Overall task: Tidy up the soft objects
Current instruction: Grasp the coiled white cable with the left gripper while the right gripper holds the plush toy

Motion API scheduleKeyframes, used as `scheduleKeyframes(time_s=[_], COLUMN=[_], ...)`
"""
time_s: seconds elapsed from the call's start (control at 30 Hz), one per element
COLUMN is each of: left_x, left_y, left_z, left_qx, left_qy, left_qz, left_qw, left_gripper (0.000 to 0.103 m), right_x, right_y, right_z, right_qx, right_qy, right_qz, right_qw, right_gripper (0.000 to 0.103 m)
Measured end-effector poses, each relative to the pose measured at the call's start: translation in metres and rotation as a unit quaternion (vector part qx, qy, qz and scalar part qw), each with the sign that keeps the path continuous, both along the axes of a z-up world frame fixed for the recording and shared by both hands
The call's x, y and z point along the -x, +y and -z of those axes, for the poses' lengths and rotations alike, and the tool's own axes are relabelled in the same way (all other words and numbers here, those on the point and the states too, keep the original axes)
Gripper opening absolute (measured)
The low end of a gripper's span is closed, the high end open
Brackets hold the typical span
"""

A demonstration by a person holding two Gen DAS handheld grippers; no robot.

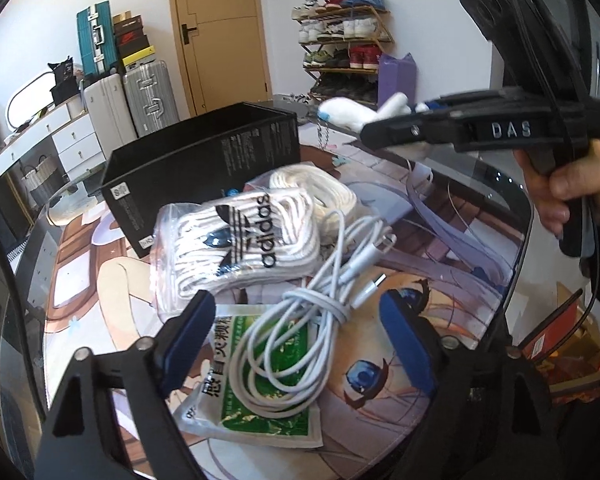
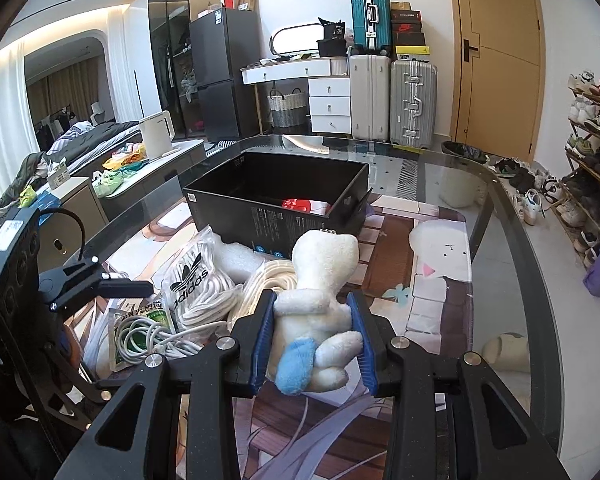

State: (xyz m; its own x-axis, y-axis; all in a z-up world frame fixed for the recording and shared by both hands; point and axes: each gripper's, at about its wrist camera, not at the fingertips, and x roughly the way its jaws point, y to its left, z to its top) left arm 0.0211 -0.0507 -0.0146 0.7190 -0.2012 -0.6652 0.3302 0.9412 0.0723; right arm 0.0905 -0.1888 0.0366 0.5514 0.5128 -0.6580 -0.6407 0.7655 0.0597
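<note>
My right gripper (image 2: 314, 312) is shut on a white plush toy (image 2: 320, 280) with a blue tail and holds it above the table, short of the open black box (image 2: 276, 196). The toy also shows in the left wrist view (image 1: 352, 114), held in the right gripper (image 1: 376, 128). My left gripper (image 1: 296, 324) is open and empty above a coiled white cable (image 1: 300, 328) that lies on a green sachet (image 1: 260, 384). A bag of white adidas laces (image 1: 240, 240) and a white rope bundle (image 1: 316, 188) lie beside the box (image 1: 204, 168).
A red and white item (image 2: 300, 205) lies inside the box. The glass table (image 2: 500, 240) carries an anime print mat (image 2: 440, 280). Suitcases (image 2: 392, 96), a dresser, a shoe rack (image 2: 596, 152) and a door stand beyond.
</note>
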Motion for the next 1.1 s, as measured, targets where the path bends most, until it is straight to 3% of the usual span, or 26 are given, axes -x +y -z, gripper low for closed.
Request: scheduleKeyframes(time_s=[0.17, 0.3, 0.5, 1.1], left_x=[0.002, 0.001, 0.003, 0.011], left_y=[-0.007, -0.008, -0.004, 0.001], left_z=[0.003, 0.004, 0.002, -0.010], left_qx=[-0.021, -0.020, 0.000, 0.060], left_qy=[-0.002, 0.001, 0.009, 0.023], left_qz=[0.011, 0.015, 0.031, 0.076], left_qw=[0.9997, 0.9997, 0.9995, 0.9951], left_gripper=[0.071, 0.056, 0.043, 0.031], right_x=[0.000, 0.000, 0.002, 0.000], right_y=[0.000, 0.000, 0.002, 0.000], right_z=[0.000, 0.000, 0.002, 0.001], right_qx=[0.001, 0.002, 0.002, -0.001], right_qy=[0.001, 0.002, 0.001, 0.001], right_qz=[-0.001, -0.002, -0.003, -0.002], right_qw=[1.000, 1.000, 1.000, 1.000], right_gripper=[0.037, 0.037, 0.037, 0.037])
